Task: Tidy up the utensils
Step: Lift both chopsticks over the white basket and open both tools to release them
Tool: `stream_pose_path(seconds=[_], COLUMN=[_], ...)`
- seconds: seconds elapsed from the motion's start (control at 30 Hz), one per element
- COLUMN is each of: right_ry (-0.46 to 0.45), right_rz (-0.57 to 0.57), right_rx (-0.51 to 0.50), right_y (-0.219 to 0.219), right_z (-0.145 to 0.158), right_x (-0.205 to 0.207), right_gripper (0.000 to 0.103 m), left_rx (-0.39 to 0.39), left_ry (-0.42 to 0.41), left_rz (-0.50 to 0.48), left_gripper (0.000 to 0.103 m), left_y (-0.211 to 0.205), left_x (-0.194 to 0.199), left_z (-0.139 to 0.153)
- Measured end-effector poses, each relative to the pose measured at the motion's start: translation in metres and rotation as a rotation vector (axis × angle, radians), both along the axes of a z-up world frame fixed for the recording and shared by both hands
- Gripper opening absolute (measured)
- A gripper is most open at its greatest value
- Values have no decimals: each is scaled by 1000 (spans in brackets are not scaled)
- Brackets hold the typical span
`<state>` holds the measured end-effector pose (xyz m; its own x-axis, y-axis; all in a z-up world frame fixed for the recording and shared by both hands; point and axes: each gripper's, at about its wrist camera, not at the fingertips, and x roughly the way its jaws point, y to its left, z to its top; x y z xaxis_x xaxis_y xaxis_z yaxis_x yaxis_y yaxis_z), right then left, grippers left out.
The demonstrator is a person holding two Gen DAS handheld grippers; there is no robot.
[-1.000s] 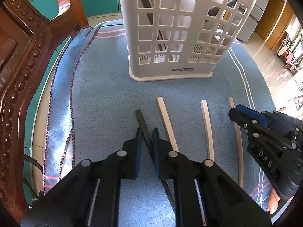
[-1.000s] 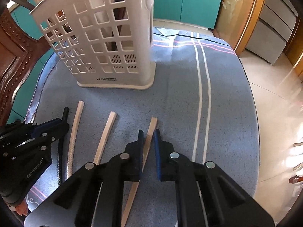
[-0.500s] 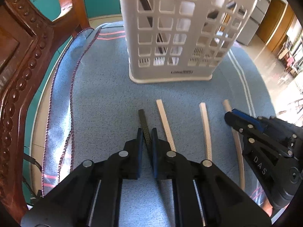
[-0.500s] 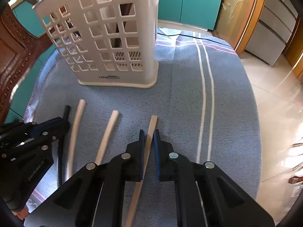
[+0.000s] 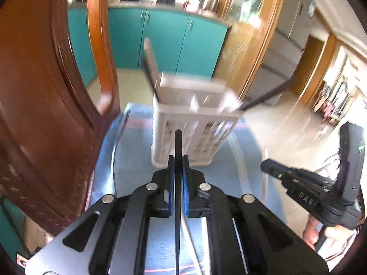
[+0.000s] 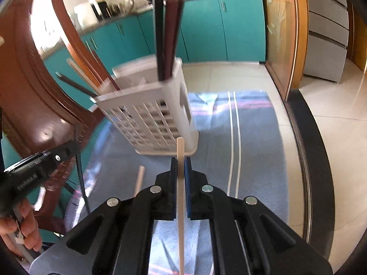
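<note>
Left gripper (image 5: pixel 178 160) clenched on thin black chopstick (image 5: pixel 177 151), tip at 12 o'clock, aimed for dropping in. Right gripper (image 6: pixel 180 162) grasping pale wooden chopstick (image 6: pixel 180 151), same aim. Beyond both, white slotted plastic utensil basket (image 6: pixel 160 119) on blue striped cloth (image 6: pixel 252 137), sticks already inside.

Bright daylight floods both fisheye views, with glare at the right. Motion blur smears the basket (image 5: pixel 192 123); edges curve and darken.
</note>
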<state>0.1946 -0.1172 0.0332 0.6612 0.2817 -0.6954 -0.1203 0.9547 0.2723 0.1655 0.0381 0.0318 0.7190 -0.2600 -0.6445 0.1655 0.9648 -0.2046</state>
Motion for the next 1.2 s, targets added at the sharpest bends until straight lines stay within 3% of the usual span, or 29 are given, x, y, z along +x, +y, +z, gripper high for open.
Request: stream_pose_path(seconds=[0.27, 0.4, 0.5, 0.6, 0.8, 0.9, 1.07, 1.13, 1.2], right_ry=[-164, -264, -318, -368, -435, -522, -675, -690, -679], right_rz=[13, 2, -1, 3, 1, -40, -145, -175, -187], right_rx=[108, 88, 73, 49, 59, 115, 150, 144, 152], right_y=[-19, -18, -16, -9, -4, -11, -19, -20, -23], right_z=[70, 113, 139, 157, 170, 181, 188, 183, 175], right_x=[-34, -34, -33, -32, -29, -33, -37, -35, -29], right_gripper=[7, 7, 7, 7, 7, 7, 7, 7, 7], left_rx=[-61, -106, -144, -155, -126, -107, -10, 23, 40], left_ry=[-224, -383, -451, -470, -389, -347, -304, -300, -298], left_rz=[-6, 73, 150, 233, 281, 264, 204, 187, 168], left_gripper=[7, 7, 7, 7, 7, 7, 9, 21, 25], left_y=[7, 17, 26, 29, 30, 26, 6, -1, -3], left_x=[-37, -38, -27, -6, 37, 47, 54, 50, 47], left_z=[84, 127, 142, 138, 95, 79, 56, 46, 40])
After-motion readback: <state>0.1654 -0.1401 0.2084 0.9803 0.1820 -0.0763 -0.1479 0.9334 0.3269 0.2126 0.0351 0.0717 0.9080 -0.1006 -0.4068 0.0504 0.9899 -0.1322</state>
